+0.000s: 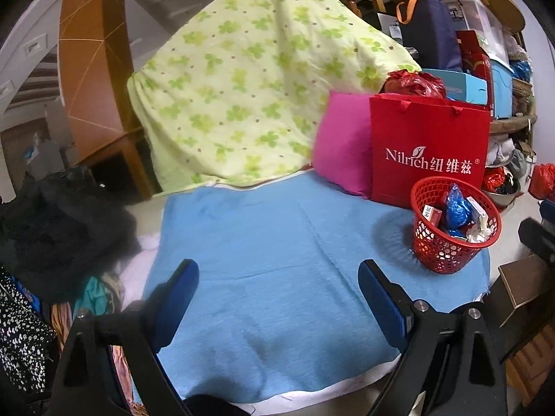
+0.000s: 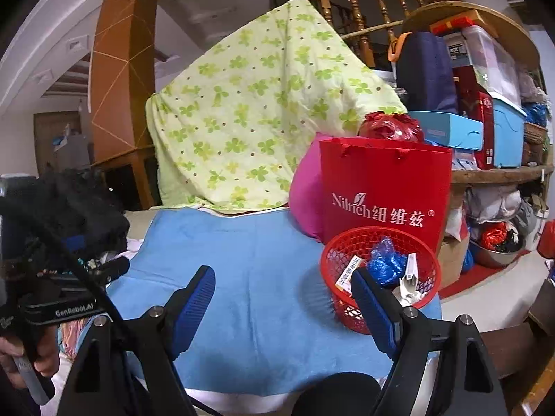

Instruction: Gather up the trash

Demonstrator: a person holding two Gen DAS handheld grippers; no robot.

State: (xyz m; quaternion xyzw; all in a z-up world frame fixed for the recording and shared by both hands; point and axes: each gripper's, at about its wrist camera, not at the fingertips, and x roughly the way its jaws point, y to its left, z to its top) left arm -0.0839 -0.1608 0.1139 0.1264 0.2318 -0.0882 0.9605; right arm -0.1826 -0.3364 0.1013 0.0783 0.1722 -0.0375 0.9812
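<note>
Cluttered household storage fills the background: a wooden stair railing (image 2: 360, 24) runs behind shelves (image 2: 499, 173) crammed with boxes and bags, and a brown wooden column (image 1: 90, 55) rises at the left. Nearer, a tabletop is spread with a light blue cloth (image 1: 270, 249), its surface bare in the middle. A pale green quilt printed with clover leaves (image 1: 249, 79) is draped at the back, with a magenta pillow (image 1: 341, 149) leaning beside it. Just right of the pillow a red paper bag lettered "Nilrich" (image 1: 430, 152) stands upright, with a crumpled red plastic bag (image 1: 416, 83) showing behind its top edge. In front of the paper bag, on the right end of the cloth, sits a red mesh basket (image 1: 447, 253) holding the collected trash: a crumpled blue wrapper (image 1: 458, 208), small red-and-white cartons (image 1: 432, 213) and some white scraps. A heap of dark clothing (image 1: 59, 228) lies off the cloth's left edge. The left claw (image 1: 277, 298) hangs over the near part of the cloth with its blue pads spread wide and nothing between them. The right claw (image 2: 281, 298) is likewise spread apart and empty, its right finger overlapping the basket's near rim in the right wrist view; whether they touch cannot be told. At the left edge of that same view a hand (image 2: 31, 357) grips the handle of the other device.
</note>
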